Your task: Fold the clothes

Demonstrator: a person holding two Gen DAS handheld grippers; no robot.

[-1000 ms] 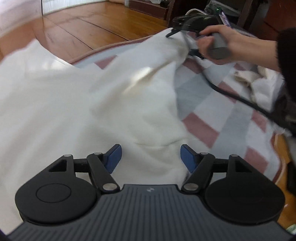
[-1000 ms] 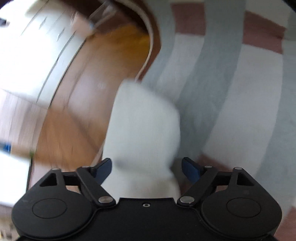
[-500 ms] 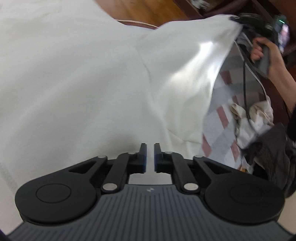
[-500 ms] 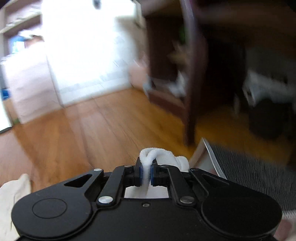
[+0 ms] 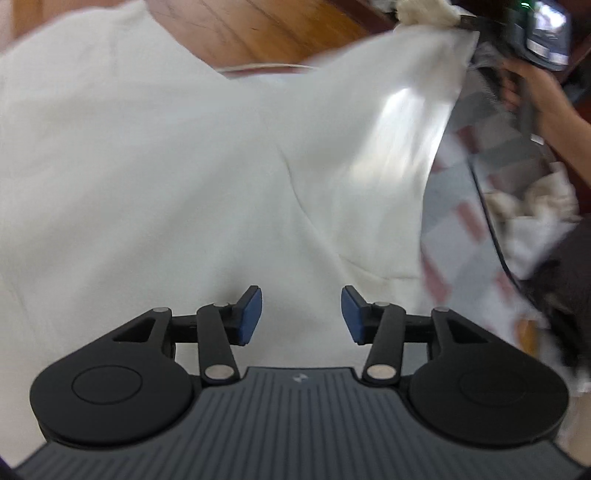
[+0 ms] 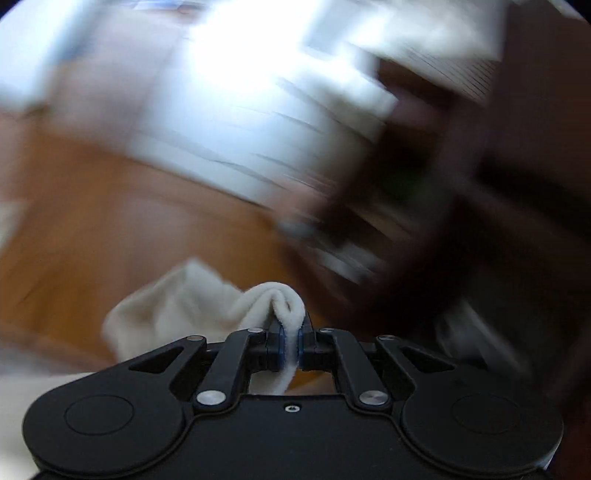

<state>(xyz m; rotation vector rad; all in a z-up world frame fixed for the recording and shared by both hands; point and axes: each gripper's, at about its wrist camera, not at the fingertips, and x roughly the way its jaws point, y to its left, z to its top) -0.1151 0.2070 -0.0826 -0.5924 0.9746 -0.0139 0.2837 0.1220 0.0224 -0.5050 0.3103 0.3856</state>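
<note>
My left tongs (image 5: 301,315) hang over a white garment (image 5: 177,192) with their blue pads (image 5: 250,314) apart and opening wider; the cloth lies beneath the gap, and nothing is pinched between the pads. The garment fills most of this view, spread across a checked rug (image 5: 480,155) on a wooden floor (image 5: 266,29). Its far right corner is lifted up to my right tongs (image 6: 290,345), seen at the top right of the left view with a hand (image 5: 532,88) around the handle. In the right view those tongs are clamped on a thick fold of the white cloth, which bulges up between the pads, though the jaws are easing open a little. To the right on the rug lies a crumpled heap of pale clothes (image 5: 535,199). The room behind the right tongs is too blurred to read.
</note>
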